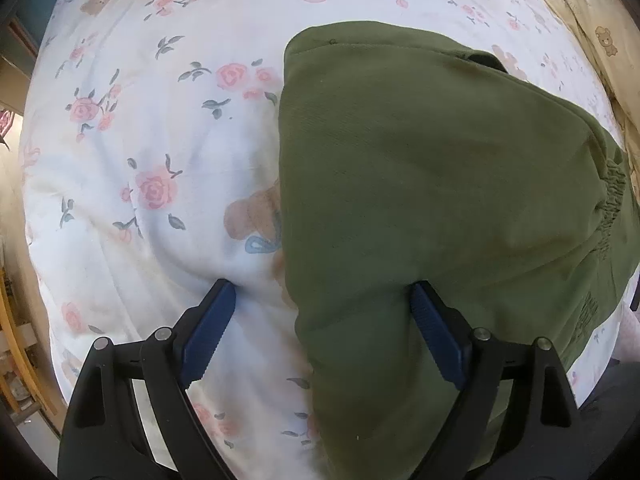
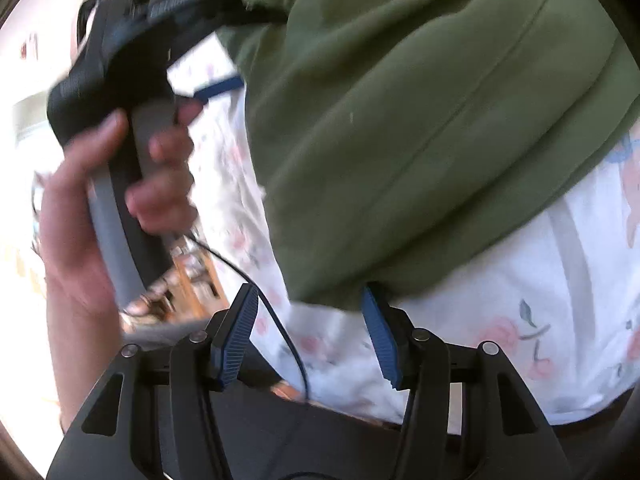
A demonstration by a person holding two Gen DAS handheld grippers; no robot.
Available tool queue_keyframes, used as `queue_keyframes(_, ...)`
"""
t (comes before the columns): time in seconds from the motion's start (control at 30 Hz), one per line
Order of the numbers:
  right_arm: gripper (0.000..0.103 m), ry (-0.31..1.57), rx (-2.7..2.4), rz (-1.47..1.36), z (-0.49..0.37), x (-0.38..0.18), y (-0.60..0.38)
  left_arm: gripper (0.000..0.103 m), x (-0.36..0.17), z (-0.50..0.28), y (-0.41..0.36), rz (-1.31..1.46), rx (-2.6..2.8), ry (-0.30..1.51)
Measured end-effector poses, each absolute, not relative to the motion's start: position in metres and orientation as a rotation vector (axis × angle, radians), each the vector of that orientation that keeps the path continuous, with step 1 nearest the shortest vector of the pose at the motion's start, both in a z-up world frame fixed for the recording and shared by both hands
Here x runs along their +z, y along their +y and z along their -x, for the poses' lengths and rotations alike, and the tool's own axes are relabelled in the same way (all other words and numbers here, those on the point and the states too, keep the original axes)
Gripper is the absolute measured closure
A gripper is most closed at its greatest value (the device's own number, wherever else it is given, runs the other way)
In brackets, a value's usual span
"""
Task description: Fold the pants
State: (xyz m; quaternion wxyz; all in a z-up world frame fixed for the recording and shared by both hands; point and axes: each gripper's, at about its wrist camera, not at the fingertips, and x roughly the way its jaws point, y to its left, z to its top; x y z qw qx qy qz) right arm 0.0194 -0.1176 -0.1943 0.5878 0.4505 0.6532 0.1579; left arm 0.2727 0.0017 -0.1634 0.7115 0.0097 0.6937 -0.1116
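I count one pair of green pants [image 1: 440, 184], one flowered bedsheet [image 1: 140, 140], one cream quilt [image 1: 592, 20], my two grippers [image 1: 322, 300] [image 2: 308, 304], and one hand [image 2: 92, 216] gripping the left one's handle.

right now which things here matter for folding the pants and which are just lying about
Part of the job:
- green pants
- left gripper, fingers apart
- right gripper, fingers apart
- hand holding the left gripper

Just lying about:
- floral bedsheet
- beige quilt
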Motion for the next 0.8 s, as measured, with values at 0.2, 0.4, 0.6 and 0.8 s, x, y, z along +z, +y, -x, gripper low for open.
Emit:
queue_keyframes(0.2,0.102,1.509,0.300,-0.887,-0.025,-0.191,-0.114,0.016,-0.168,-0.275,0.011,-0.024,-0.262,1.544)
queue_keyframes(0.4,0.103,1.453,0.382,-0.763,0.003,-0.154,-0.114,0.016,-0.180,-0.277,0.005,-0.057,-0.263,1.540)
queue_keyframes(0.6,0.096,1.571,0.333,-0.864,0.013,-0.192,-0.139,0.016,-0.182,-0.278,0.005,-0.051,-0.251,1.534)
queue_keyframes(0.8,0.057,1.499,0.438,-0.581,0.028,-0.154,-0.133,0.016,-0.181,-0.273,0.003,-0.064,-0.251,1.524)
